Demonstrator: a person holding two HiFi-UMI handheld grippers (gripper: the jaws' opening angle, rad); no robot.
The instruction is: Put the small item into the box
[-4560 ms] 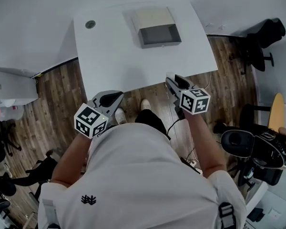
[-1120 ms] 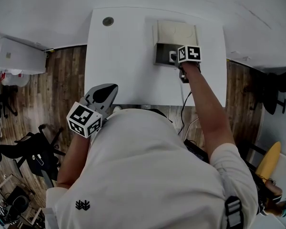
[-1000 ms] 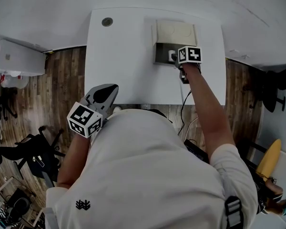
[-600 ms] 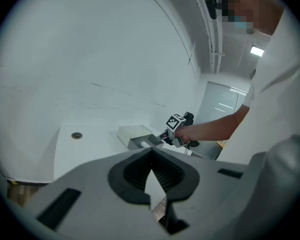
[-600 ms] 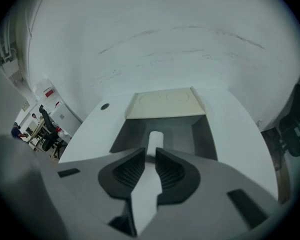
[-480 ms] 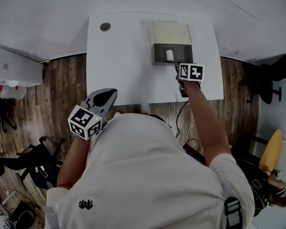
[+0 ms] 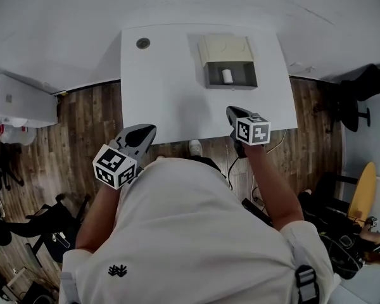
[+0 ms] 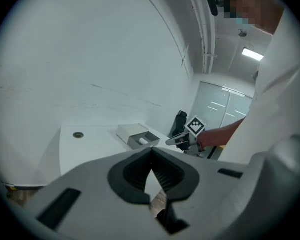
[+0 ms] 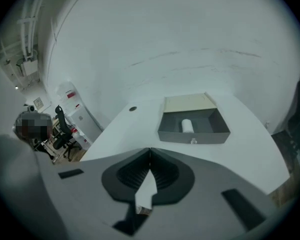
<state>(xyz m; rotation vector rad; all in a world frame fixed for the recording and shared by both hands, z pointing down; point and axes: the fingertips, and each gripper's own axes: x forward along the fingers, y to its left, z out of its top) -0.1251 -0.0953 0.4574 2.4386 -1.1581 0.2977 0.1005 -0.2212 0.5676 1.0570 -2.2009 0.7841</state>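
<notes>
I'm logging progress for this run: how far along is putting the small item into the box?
Done: the small white item lies inside the gray box on the white table. In hand: nothing; the right gripper, by the table's near edge, is closing its jaws on nothing, and the left gripper is shut and empty. Left: nothing visible.

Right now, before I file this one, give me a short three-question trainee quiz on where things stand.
1. True or false: the small white item lies inside the grey box.
2. The right gripper is: A) shut on the item, B) shut and empty, C) wide open.
3. Which gripper is nearer the box: the left gripper or the right?
Key: 1 true; 2 B; 3 right.
</notes>
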